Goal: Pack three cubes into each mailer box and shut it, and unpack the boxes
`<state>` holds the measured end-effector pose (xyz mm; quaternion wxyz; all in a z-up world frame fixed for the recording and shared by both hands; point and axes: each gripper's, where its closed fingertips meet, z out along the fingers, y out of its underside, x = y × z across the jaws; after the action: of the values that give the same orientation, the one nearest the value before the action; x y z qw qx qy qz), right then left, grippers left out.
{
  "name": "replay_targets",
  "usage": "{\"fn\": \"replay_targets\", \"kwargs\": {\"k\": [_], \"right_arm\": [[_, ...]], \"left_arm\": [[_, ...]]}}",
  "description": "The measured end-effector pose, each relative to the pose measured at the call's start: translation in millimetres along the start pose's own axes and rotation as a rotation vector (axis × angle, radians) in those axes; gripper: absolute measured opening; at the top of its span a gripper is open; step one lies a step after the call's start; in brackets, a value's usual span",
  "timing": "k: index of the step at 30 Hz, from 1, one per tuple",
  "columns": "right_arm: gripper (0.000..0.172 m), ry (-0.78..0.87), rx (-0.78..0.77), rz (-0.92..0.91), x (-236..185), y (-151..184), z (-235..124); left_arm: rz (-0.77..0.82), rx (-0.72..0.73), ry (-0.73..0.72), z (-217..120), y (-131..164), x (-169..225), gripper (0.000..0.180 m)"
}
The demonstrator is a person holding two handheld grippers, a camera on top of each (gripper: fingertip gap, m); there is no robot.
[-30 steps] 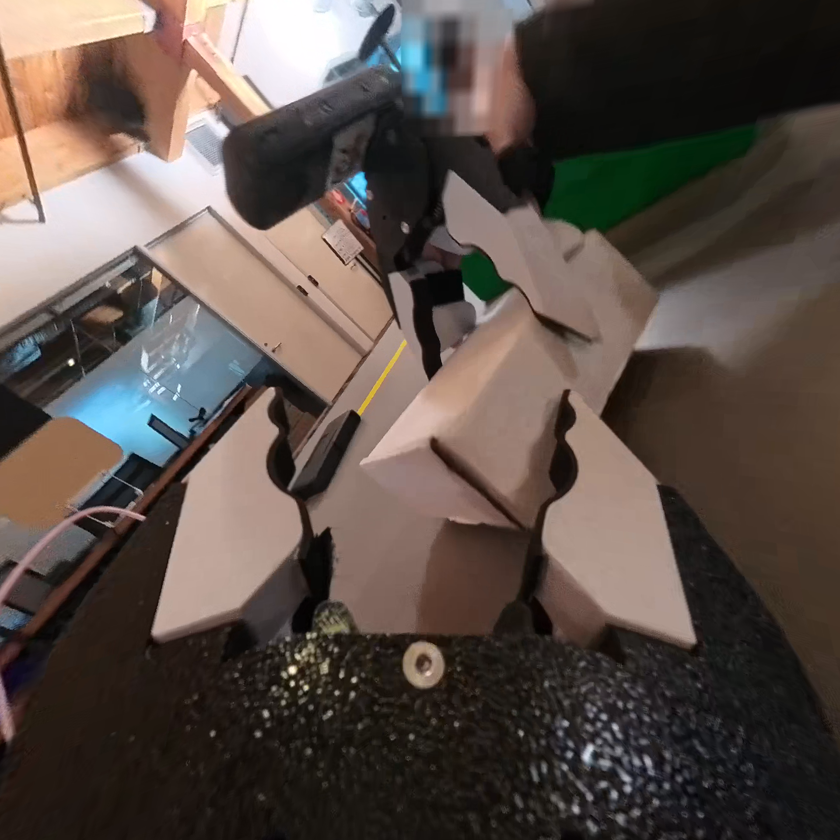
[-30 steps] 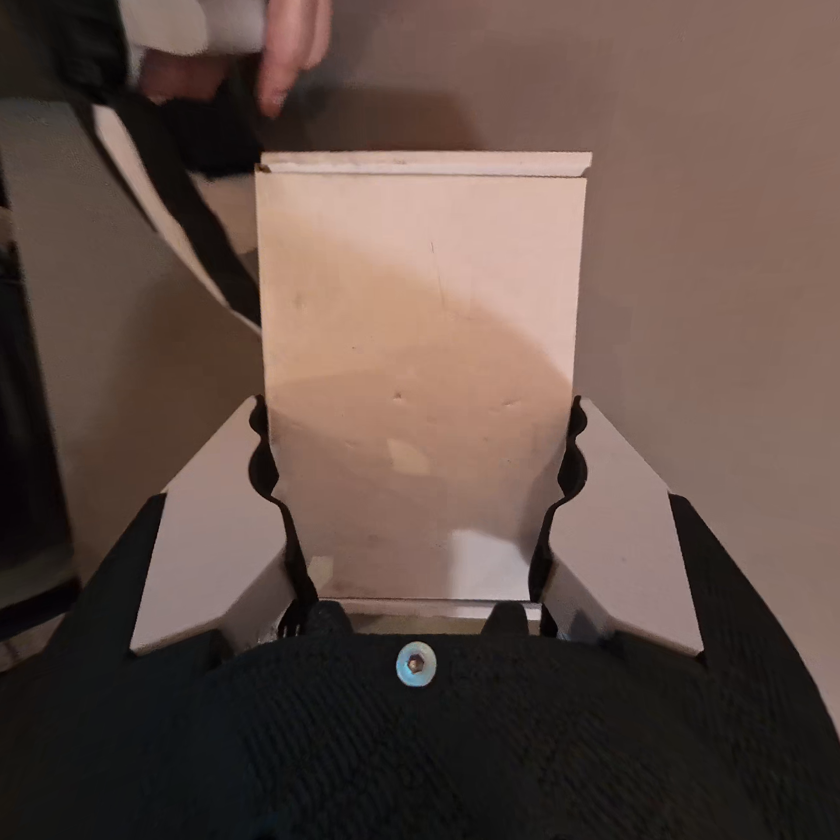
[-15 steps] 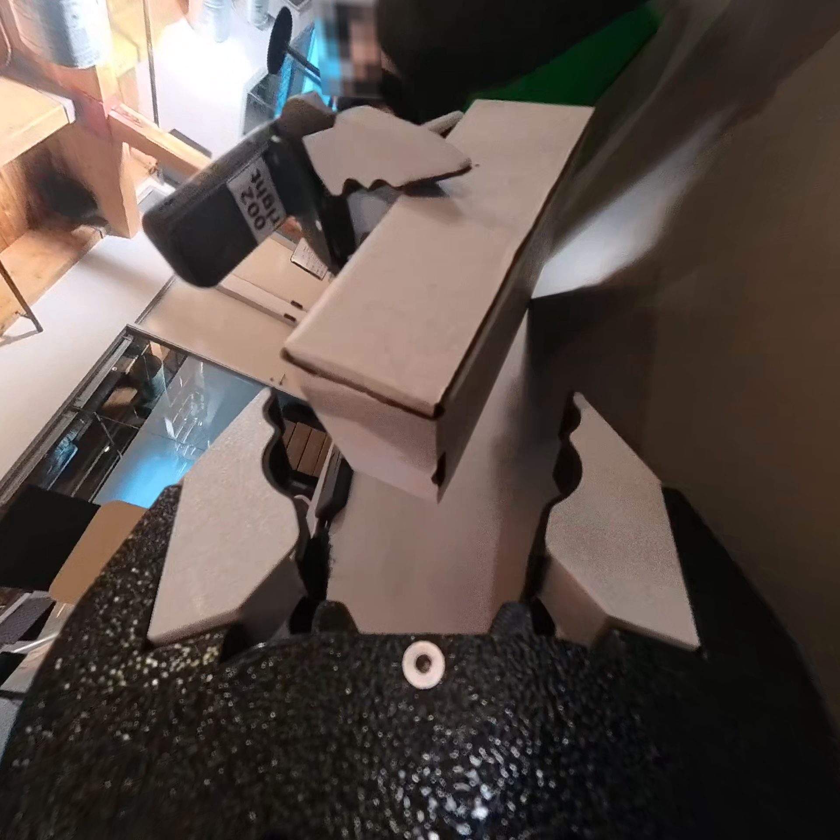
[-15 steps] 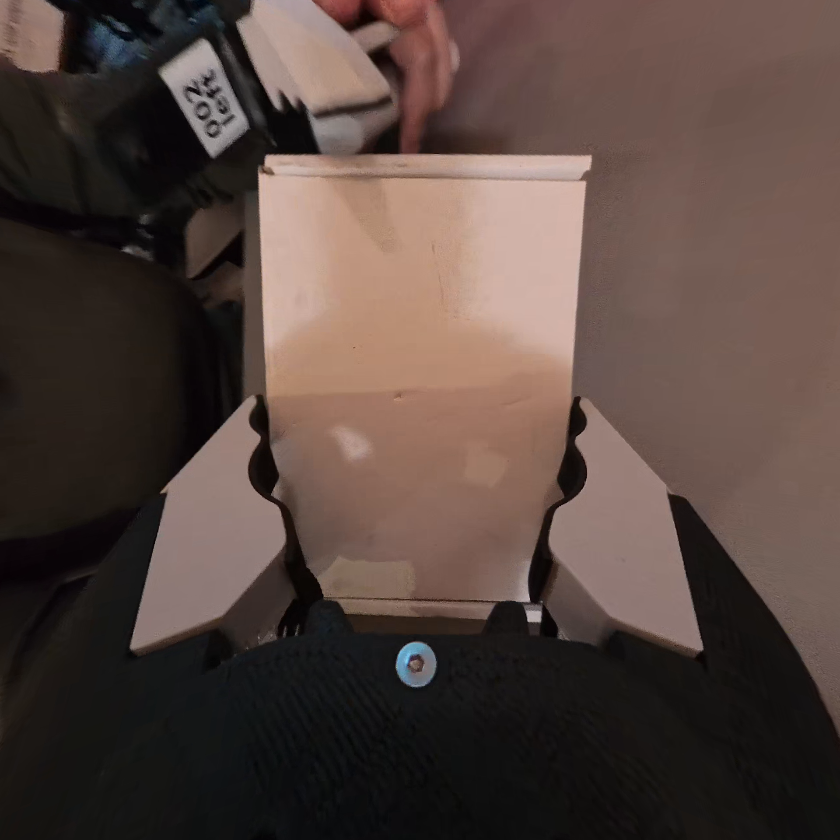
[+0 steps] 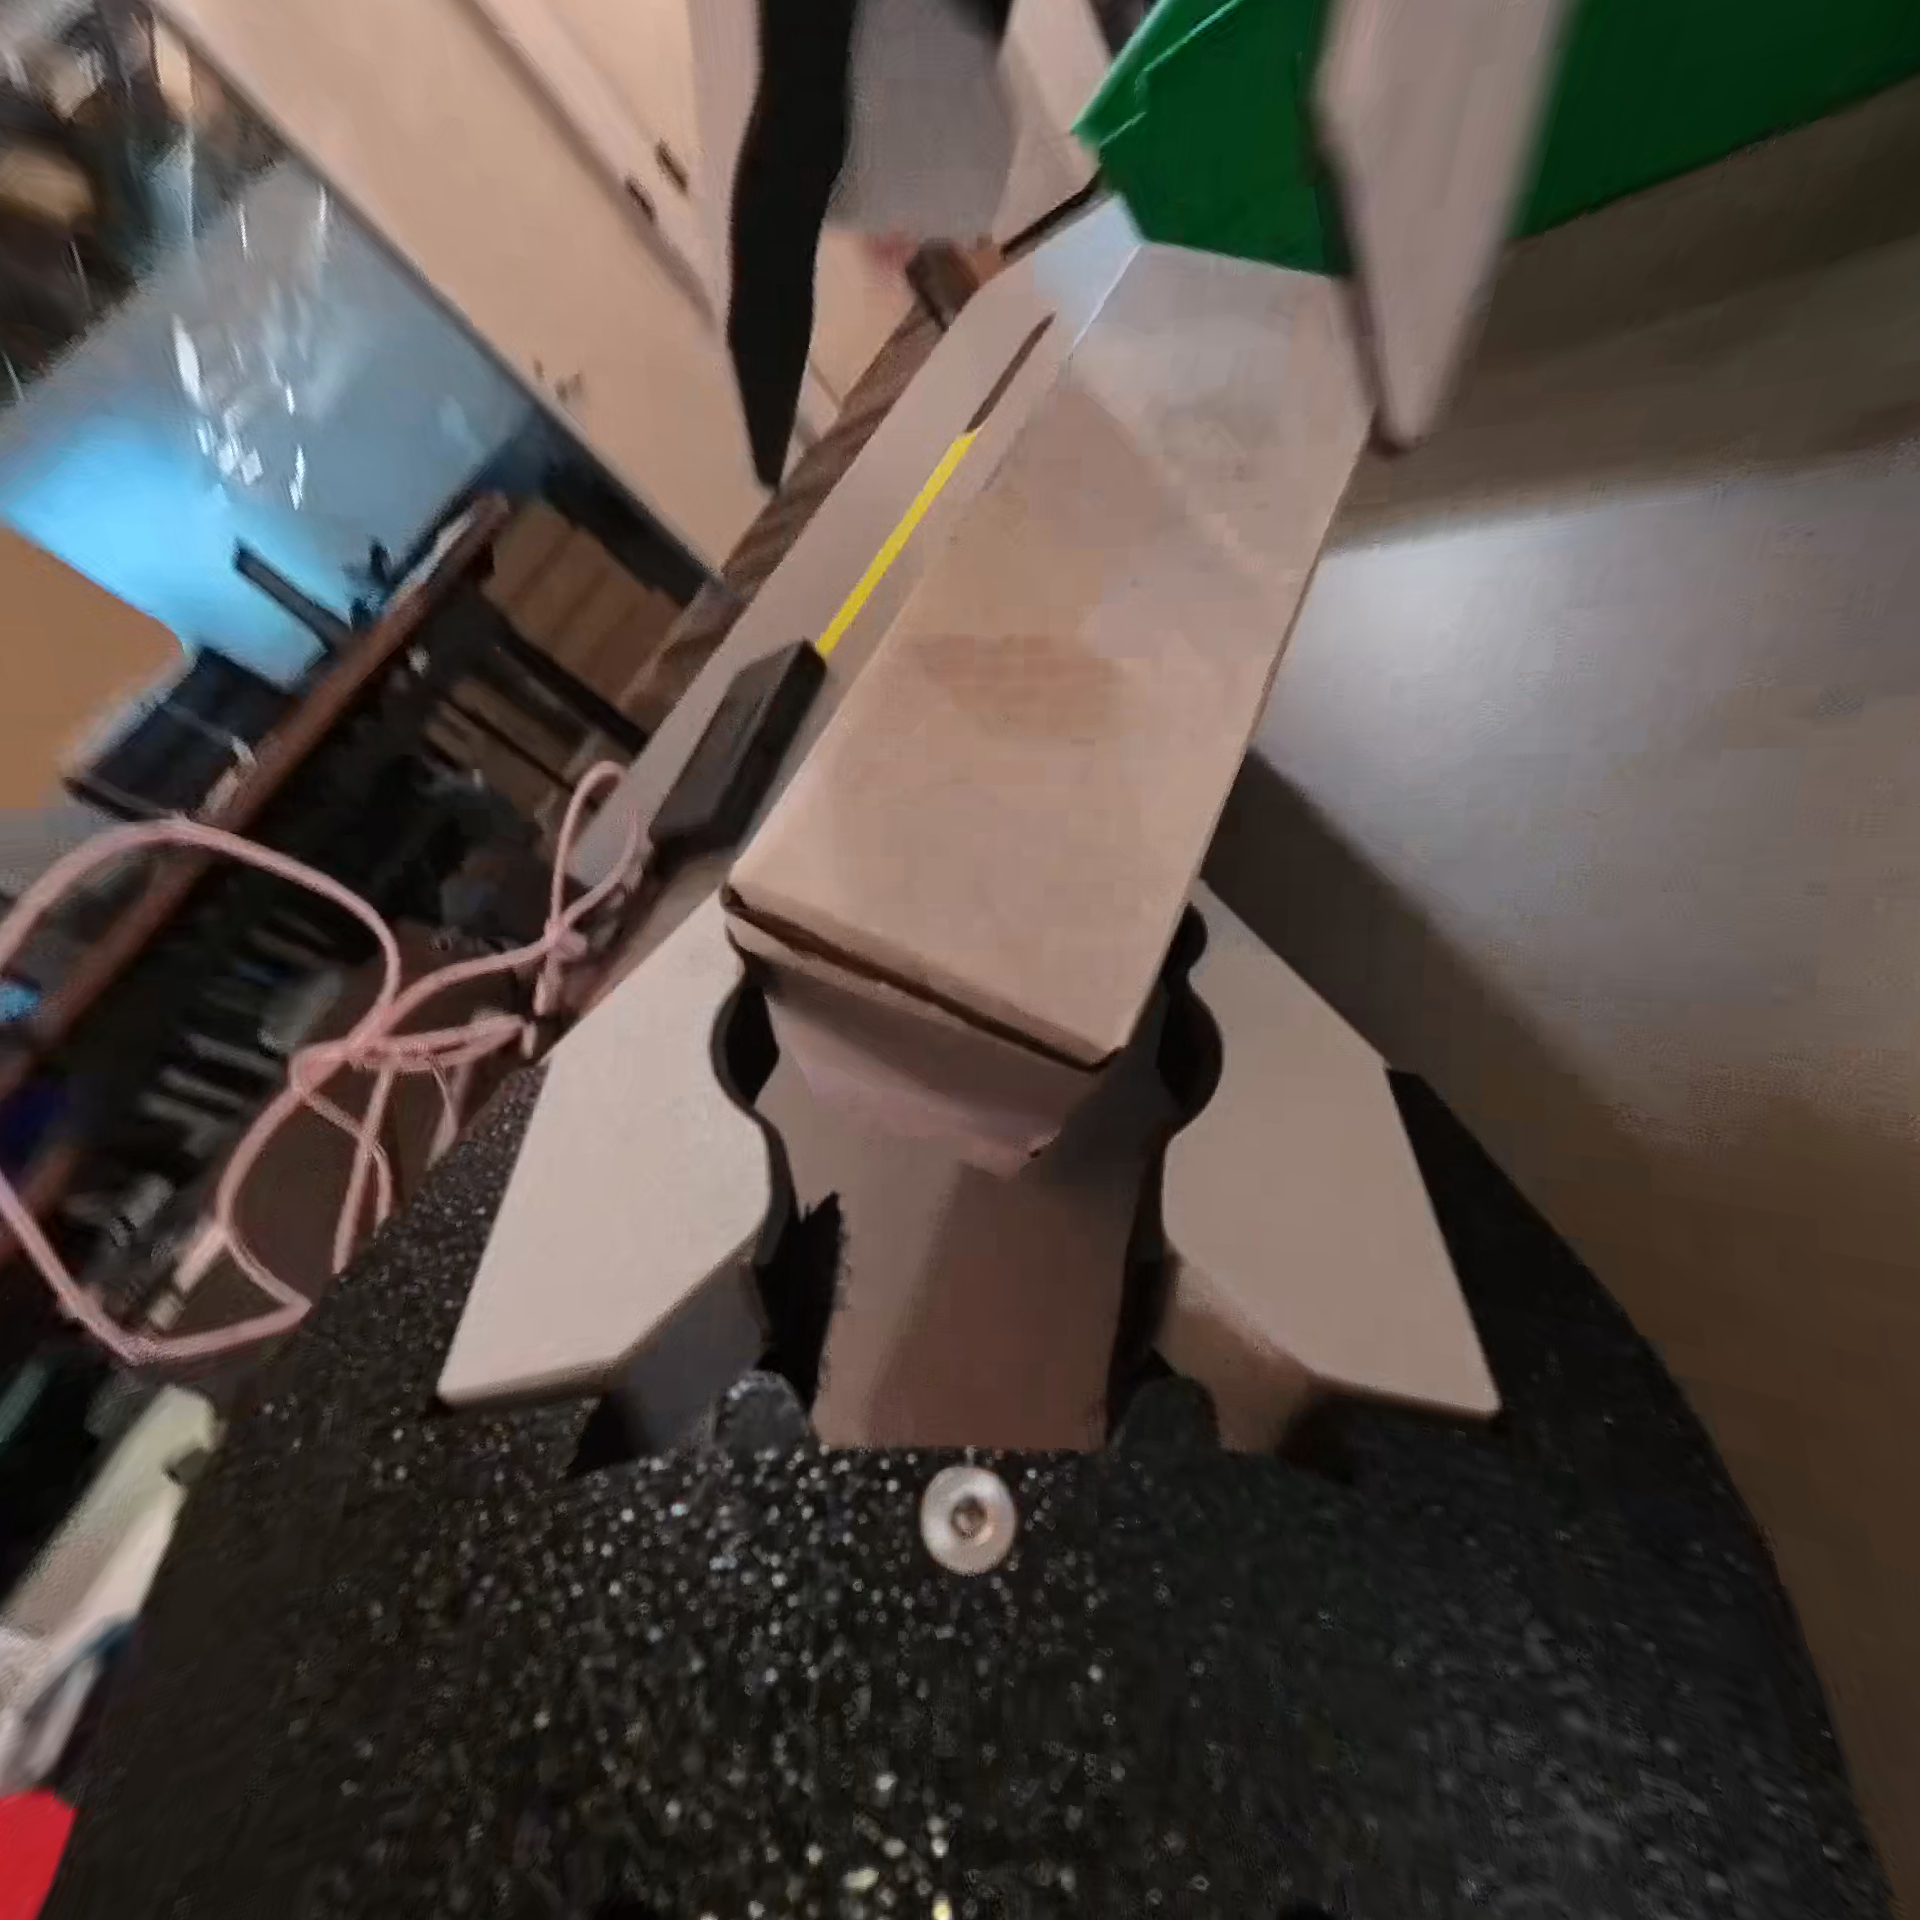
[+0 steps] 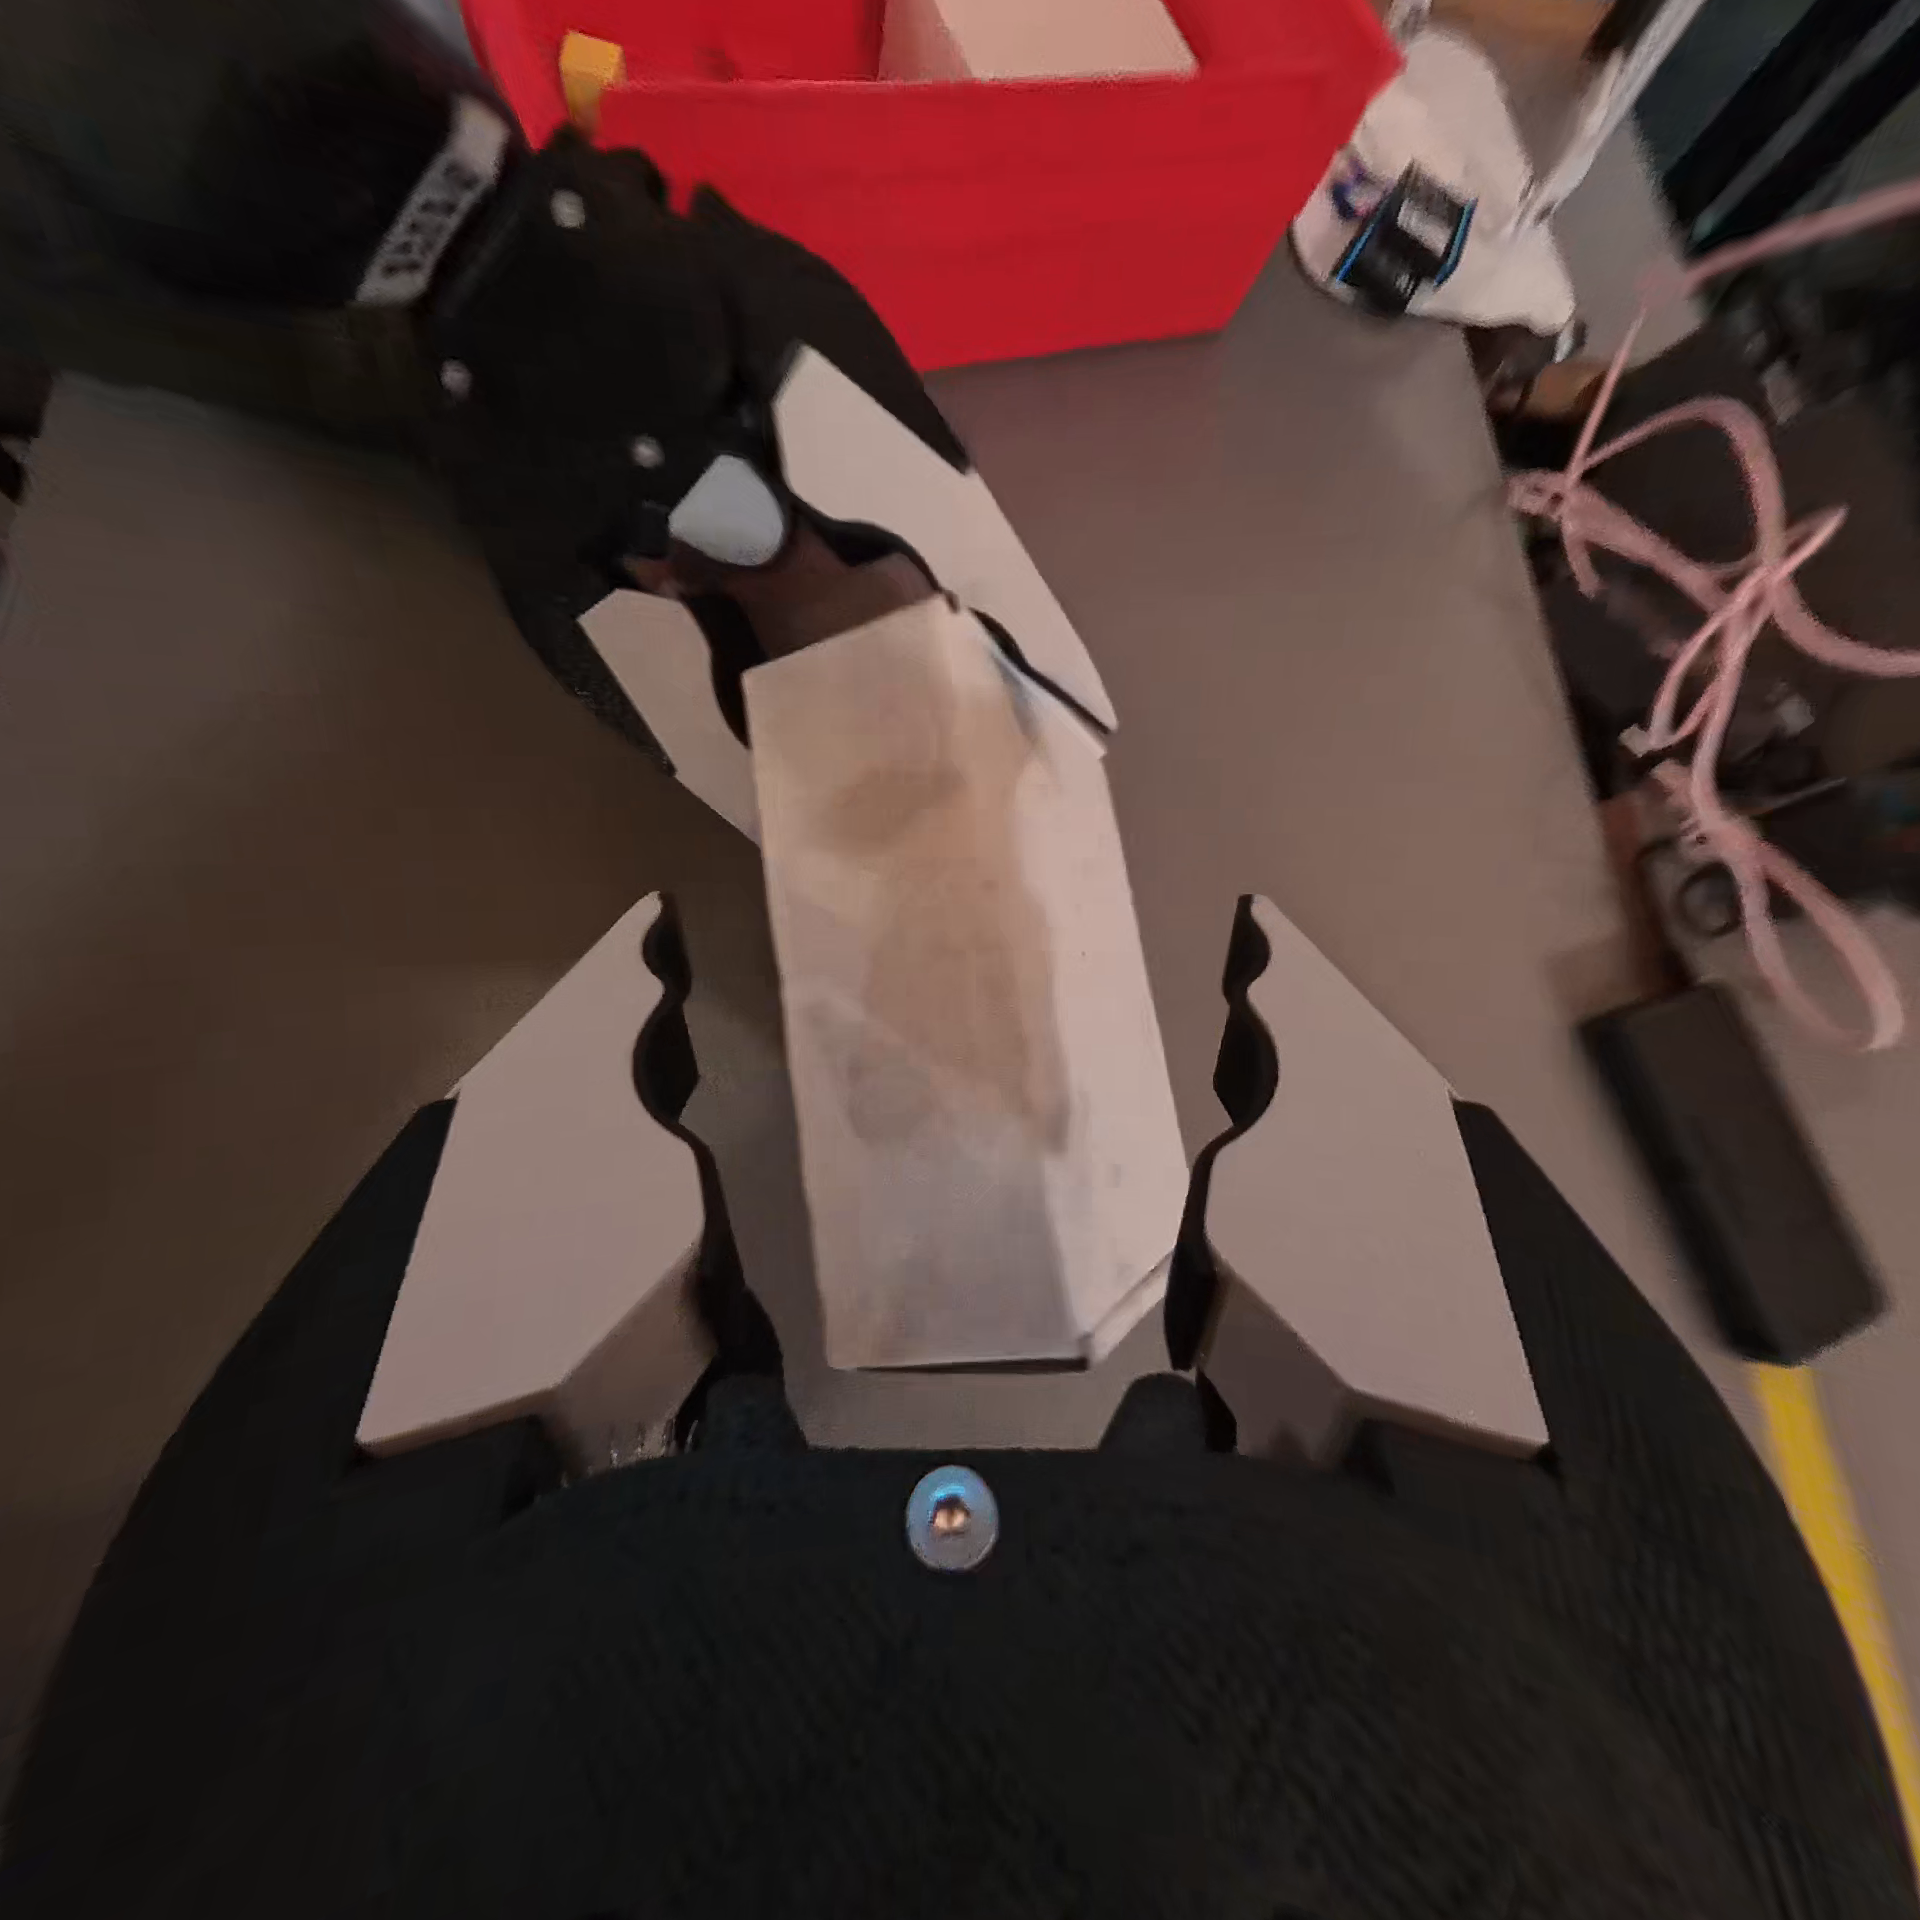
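Cardboard, pale and closed, is what both tools attend to: one long mailer box (image 6: 956, 997) spans from one gripper to the other above the grey table (image 6: 1299, 623). At the left of the right wrist view, the left gripper (image 6: 862, 644) pinches the box's far end, its pale fingers (image 6: 935, 520) lying against both sides; its black body carries a white label whose writing is too blurred to read. In its own view the left gripper (image 5: 961, 997) has the box end (image 5: 997, 831) wedged between its pads. The right gripper (image 6: 956, 1039) stands spread, with a clear gap on either side of the box's near end. Further right lie a red bin (image 6: 935, 177), a black block (image 6: 1725, 1164) and pink cable (image 6: 1745, 623).
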<state>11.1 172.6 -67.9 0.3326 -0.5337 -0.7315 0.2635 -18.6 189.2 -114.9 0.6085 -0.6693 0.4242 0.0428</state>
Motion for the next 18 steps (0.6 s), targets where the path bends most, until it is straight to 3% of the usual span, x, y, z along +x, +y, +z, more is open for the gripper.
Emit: {"fn": "replay_targets", "kwargs": {"k": [3, 8, 18], "right_arm": [[0.094, 0.105, 0.012, -0.146, 1.3, -17.2, -0.4], [0.078, 0.294, -0.088, -0.349, 16.2, -16.6, 0.7], [0.063, 0.348, -0.122, -0.446, 22.3, -13.2, 4.5]], "left_arm": [[-0.167, -0.057, 0.022, 1.5, 9.9, -6.6, 0.074], [-0.384, -0.078, 0.090, -1.7, 11.8, -10.0, 0.074], [-0.443, -0.100, 0.128, -2.9, 12.8, -7.5, 0.071]]}}
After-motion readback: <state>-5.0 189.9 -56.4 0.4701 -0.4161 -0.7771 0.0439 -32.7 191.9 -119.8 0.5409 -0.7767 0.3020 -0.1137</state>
